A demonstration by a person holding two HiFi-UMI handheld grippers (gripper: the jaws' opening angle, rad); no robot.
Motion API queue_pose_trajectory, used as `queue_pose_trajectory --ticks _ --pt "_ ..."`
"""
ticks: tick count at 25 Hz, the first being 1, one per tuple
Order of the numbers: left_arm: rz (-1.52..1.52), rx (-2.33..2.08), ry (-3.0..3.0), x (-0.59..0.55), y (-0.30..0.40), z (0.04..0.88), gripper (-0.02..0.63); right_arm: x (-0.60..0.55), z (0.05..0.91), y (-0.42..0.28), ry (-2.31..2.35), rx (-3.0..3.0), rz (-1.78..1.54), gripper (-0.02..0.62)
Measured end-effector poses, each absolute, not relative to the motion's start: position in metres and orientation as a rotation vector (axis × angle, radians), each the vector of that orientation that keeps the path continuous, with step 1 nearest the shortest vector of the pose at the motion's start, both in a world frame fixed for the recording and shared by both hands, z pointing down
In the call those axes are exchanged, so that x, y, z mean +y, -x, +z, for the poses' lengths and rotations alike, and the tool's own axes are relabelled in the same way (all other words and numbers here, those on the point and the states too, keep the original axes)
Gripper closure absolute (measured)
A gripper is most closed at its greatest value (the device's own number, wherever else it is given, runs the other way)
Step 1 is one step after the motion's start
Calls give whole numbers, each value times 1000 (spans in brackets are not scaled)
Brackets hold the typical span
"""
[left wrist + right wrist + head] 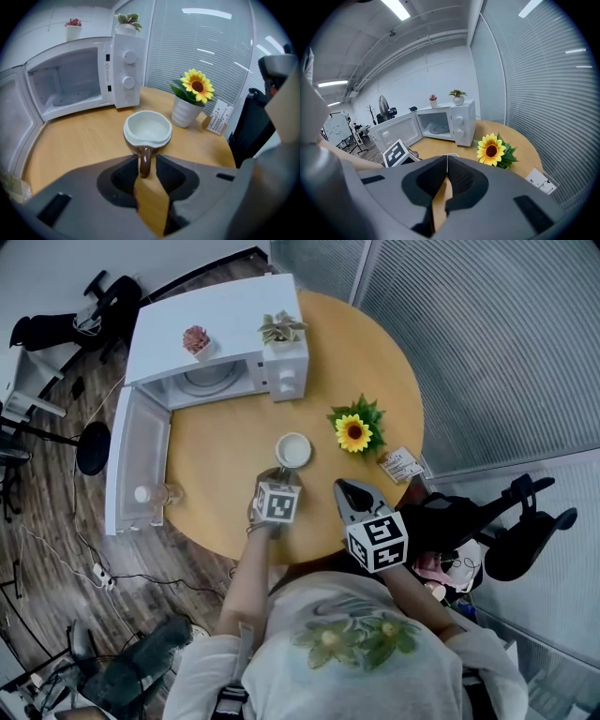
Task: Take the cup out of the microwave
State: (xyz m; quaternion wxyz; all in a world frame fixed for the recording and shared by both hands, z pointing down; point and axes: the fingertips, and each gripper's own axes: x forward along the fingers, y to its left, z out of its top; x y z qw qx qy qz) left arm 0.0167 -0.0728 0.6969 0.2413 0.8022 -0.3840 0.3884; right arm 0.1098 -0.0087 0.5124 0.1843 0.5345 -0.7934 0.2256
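Left gripper has its dark grey jaws slightly apart, with the cup's handle standing between the tips. The pads sit just beside the handle and do not visibly press it, so the hold is released. Right gripper is clenched, its tips meeting in a thin line with nothing between them, and it hangs near the table's edge at the person's side. The cup is out of the microwave and stands upright on the table in front of the oven, near the sunflower. It is glossy ceramic, white inside and brown outside, with a rounded, slightly wavy rim and a brown loop handle, and it is empty. The microwave is a white box with two round knobs on its right panel. Its door is swung fully open to the left, and the cavity holds only a round glass turntable. On the oven's top stand two small white pots, one with a reddish plant and one with a green leafy plant. The table is round with a smooth, light wood surface. A yellow sunflower with a dark centre and green leaves rises from a white ribbed pot, and a small printed card stands just beside that pot.
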Motion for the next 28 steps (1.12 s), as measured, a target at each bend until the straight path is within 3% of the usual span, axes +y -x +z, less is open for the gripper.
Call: queue_pose_trajectory --ticks 28 --pt "729 -1110 -2478 -39 -12 532 528 -5 461 -77 -1556 -2381 466 578"
